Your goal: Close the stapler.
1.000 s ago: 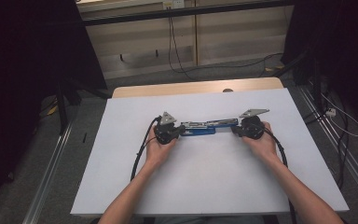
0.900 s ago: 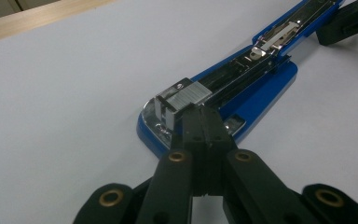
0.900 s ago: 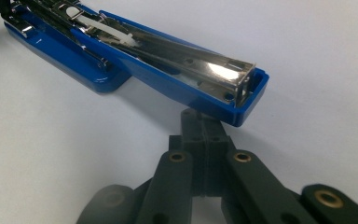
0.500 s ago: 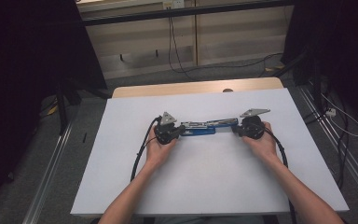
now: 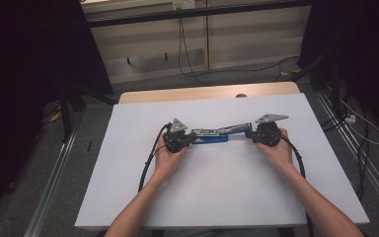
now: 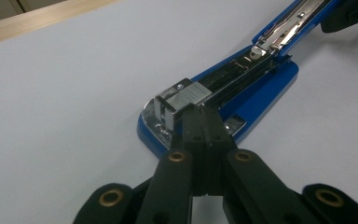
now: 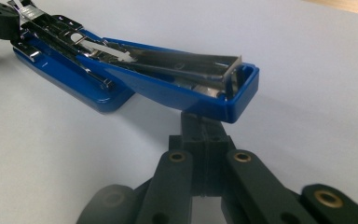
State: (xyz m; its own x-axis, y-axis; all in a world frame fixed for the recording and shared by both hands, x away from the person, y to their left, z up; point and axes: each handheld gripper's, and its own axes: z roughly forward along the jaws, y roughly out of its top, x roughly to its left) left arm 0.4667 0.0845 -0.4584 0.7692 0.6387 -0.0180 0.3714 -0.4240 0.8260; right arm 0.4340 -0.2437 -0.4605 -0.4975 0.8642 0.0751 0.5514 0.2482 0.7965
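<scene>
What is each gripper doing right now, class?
Left gripper: fingers shut, at the blue stapler's base end.
Right gripper: fingers shut, under the stapler's swung-open top.

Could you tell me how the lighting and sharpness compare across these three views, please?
High view: white table cover evenly lit, surroundings nearly black, detail soft. Left gripper view: stapler sharp, glare on its metal staple block, closed black jaws at the bottom fairly crisp. Right gripper view: blue stapler top in focus with a soft shadow beneath; the near jaws look hazy.
</scene>
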